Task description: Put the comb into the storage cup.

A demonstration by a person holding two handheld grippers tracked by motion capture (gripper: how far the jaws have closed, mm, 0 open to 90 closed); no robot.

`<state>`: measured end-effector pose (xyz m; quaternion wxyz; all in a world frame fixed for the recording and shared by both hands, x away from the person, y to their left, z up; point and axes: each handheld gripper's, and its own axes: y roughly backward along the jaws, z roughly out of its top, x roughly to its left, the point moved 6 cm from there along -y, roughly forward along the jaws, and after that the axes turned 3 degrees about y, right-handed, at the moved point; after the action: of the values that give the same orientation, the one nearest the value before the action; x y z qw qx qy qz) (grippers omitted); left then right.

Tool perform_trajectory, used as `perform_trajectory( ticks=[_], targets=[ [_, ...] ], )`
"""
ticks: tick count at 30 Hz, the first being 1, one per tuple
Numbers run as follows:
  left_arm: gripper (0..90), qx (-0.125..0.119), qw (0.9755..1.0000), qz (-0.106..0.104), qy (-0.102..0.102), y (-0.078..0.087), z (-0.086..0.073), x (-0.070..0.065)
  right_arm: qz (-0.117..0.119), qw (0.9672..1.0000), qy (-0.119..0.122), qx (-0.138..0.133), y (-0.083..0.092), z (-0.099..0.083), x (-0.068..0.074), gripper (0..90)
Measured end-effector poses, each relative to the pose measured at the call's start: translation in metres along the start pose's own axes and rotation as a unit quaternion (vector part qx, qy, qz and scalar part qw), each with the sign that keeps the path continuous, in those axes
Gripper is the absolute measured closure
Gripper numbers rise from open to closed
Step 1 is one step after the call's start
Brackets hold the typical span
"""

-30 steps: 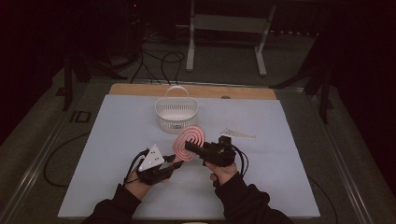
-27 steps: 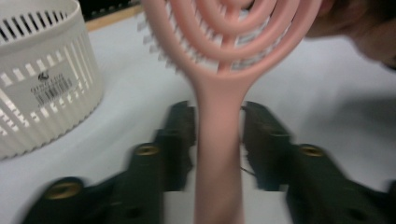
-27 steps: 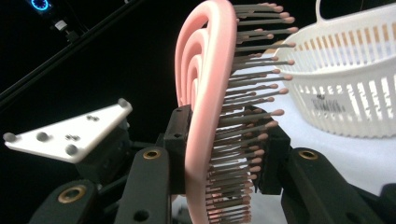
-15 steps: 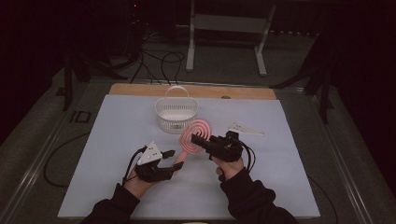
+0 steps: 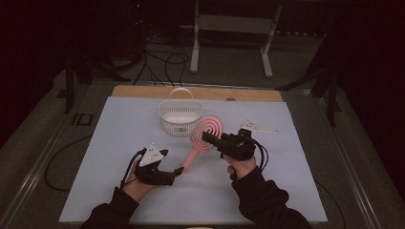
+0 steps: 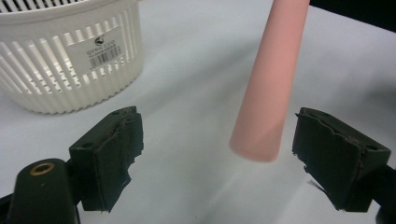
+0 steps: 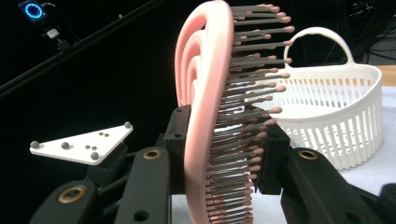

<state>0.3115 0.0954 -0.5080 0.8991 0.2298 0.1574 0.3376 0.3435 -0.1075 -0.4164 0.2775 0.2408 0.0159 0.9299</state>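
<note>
The right gripper (image 5: pixel 208 137) clamps the pink hairbrush (image 5: pixel 206 131) head for the near basket (image 5: pixel 180 117), so the left gripper (image 5: pixel 177 173), jaws just opened, frees its handle.

This looks like a lab or recording studio rather than a home. Beyond the gripper (image 5: pixel 190 169), a white-covered table (image 5: pixel 119 143) stands in a darkened room; black cables (image 5: pixel 162 59) trail across grey floor past a metal stand (image 5: pixel 231 28), and a blue-ringed device (image 7: pixel 33 9) glows, possibly a tracking camera.
</note>
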Motion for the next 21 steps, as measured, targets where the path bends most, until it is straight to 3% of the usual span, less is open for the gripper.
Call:
perform_trajectory(
  ticks=[6,10,21],
  targets=[
    [7.0,0.015,0.9997,-0.018,0.002,0.004,-0.004,0.002,-0.014,0.9997,0.021,-0.005,0.003,0.009,-0.004,64.7],
    [1.6,0.021,0.9997,-0.008,-0.001,0.006,-0.008,0.003,-0.026,0.9989,0.038,-0.009,0.005,0.016,-0.004,64.7],
    [0.5,0.032,0.9987,-0.038,-0.004,0.015,-0.02,0.001,-0.059,0.9936,0.094,-0.023,0.007,0.036,-0.006,64.7]
  ],
)
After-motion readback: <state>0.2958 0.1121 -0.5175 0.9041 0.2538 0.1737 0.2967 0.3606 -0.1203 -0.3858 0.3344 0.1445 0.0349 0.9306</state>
